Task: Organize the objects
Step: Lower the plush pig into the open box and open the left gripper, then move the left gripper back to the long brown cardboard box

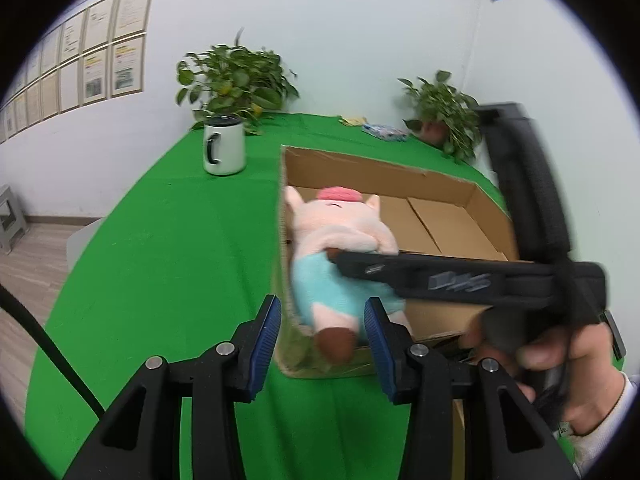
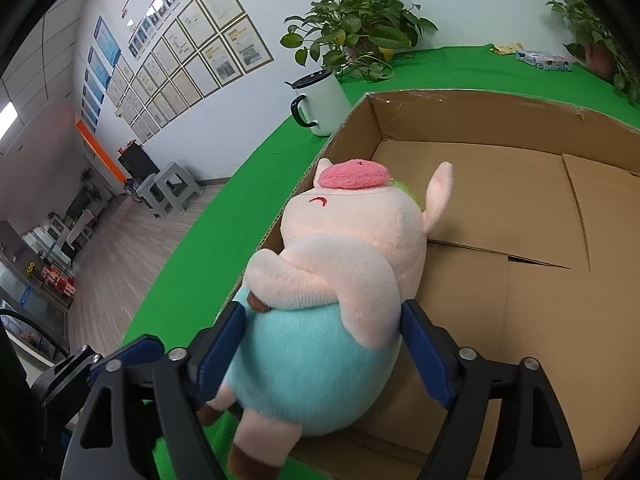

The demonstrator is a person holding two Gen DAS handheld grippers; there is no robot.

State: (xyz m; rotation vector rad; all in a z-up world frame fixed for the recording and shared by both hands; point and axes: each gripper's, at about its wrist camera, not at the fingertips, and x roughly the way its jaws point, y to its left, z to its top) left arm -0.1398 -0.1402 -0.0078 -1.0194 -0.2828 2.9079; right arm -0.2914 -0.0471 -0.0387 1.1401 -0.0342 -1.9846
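On the green bench (image 1: 160, 248) the cardboard box (image 2: 500, 208) has the plush pig (image 2: 320, 320) draped over its near wall, light and squashy, best gripped round its blue belly, right claw (image 2: 320, 360) spread beside it, left claw (image 1: 320, 332) part-open, empty

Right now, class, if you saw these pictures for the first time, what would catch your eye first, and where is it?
A pink plush pig in a blue outfit, lying over the near left corner of an open cardboard box, between the right gripper jaws. Next, the bright green tablecloth, with a white mug left of the box.
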